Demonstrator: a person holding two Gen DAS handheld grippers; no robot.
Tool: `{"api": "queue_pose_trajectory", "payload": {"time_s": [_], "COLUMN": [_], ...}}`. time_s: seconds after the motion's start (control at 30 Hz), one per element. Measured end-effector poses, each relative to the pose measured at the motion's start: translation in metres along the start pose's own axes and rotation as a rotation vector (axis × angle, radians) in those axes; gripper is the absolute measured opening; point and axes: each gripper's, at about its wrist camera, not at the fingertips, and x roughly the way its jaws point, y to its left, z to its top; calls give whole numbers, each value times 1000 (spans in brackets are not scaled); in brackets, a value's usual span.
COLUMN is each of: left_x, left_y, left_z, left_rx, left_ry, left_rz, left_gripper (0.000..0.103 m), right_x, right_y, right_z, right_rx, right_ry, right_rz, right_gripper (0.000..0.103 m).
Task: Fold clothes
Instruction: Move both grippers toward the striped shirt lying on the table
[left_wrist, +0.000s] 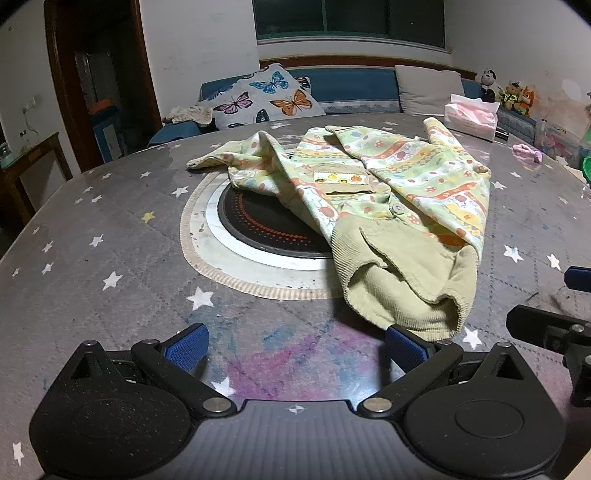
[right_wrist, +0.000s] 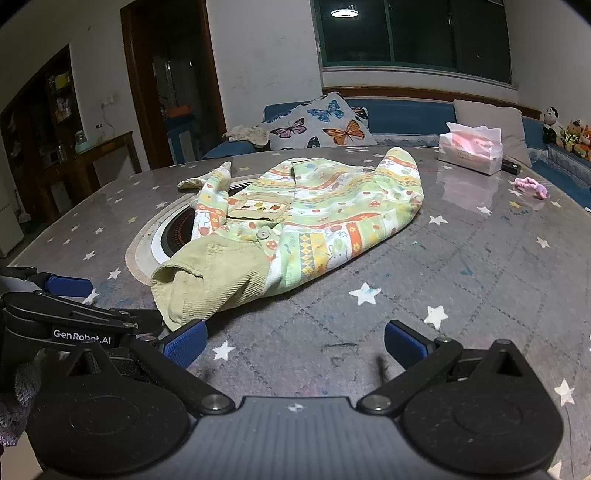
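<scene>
A small green patterned jacket (left_wrist: 373, 192) with an olive ribbed hem lies rumpled on the round table, partly over a black hotplate (left_wrist: 266, 229). It also shows in the right wrist view (right_wrist: 314, 221). My left gripper (left_wrist: 295, 349) is open and empty, just short of the hem, its right finger pad (left_wrist: 404, 347) close to the hem's near corner. My right gripper (right_wrist: 293, 343) is open and empty, just right of the hem. The left gripper shows at the left edge of the right wrist view (right_wrist: 66, 317).
The table has a grey star-print cover (left_wrist: 110, 258). A tissue box (left_wrist: 471, 116) and a pink cloth (left_wrist: 528, 151) sit at the far right. A blue sofa with a butterfly pillow (left_wrist: 266, 96) stands behind the table.
</scene>
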Motion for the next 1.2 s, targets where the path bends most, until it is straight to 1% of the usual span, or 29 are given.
{"api": "queue_pose_trajectory", "payload": {"time_s": [0.33, 0.53, 0.77, 1.07, 1.17, 1.2], "left_x": [5, 7, 9, 18, 22, 23], "left_y": [1, 8, 15, 27, 31, 32], "left_z": [1, 11, 19, 32, 37, 39], "left_rx": [-7, -18, -32, -53, -60, -60], "left_ry": [10, 19, 14, 17, 19, 20], "left_rz": [-13, -24, -18, -7, -5, -6], "left_gripper": [103, 103, 103, 103, 103, 103], "right_x": [-1, 3, 9, 20, 25, 27], "right_y": [2, 2, 2, 1, -1, -2], "right_z": [2, 8, 17, 33, 39, 41], "right_rx": [-4, -18, -31, -72, -73, -72], "right_ry": [6, 5, 10, 13, 16, 17], "right_rz": [-5, 2, 21, 25, 27, 29], "right_gripper": [103, 103, 103, 103, 101, 99]}}
